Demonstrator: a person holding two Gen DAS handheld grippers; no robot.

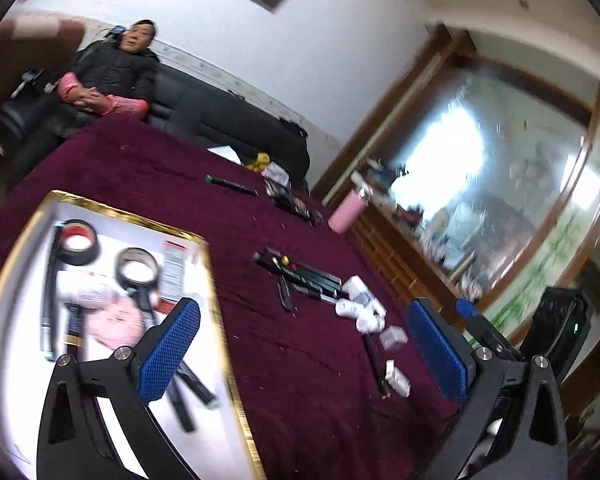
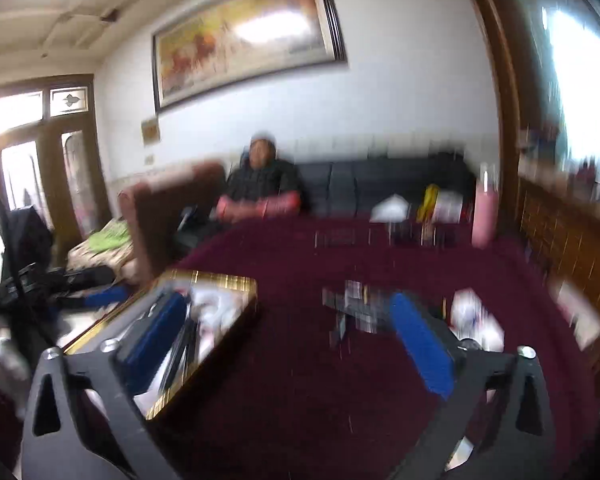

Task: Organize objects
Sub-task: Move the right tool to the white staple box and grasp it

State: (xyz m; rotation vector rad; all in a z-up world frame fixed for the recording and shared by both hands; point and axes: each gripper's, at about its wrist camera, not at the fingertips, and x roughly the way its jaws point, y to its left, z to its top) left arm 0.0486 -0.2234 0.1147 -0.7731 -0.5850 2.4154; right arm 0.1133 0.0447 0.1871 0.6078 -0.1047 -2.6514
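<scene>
A gold-rimmed white tray [image 1: 214,280] lies on the maroon tablecloth [image 1: 300,380] at the left. It holds two tape rolls [image 1: 78,242], a black torch [image 1: 50,300], a white bottle, a pink pouch and black pens. Loose black pens [image 1: 300,274], small white bottles [image 1: 358,310] and small white boxes [image 1: 396,378] lie on the cloth to its right. My left gripper [image 1: 304,344] is open and empty above the tray's right edge. My right gripper [image 2: 292,340] is open and empty; its view is blurred, with the tray [image 2: 236,280] under its left finger and pens [image 2: 352,308] ahead.
A pink bottle [image 1: 346,214] stands near the table's far right edge, with more pens [image 1: 232,186] and small packets beyond. A person [image 1: 112,76] sits on a black sofa behind the table. A wooden cabinet with a mirror [image 1: 480,200] is at the right.
</scene>
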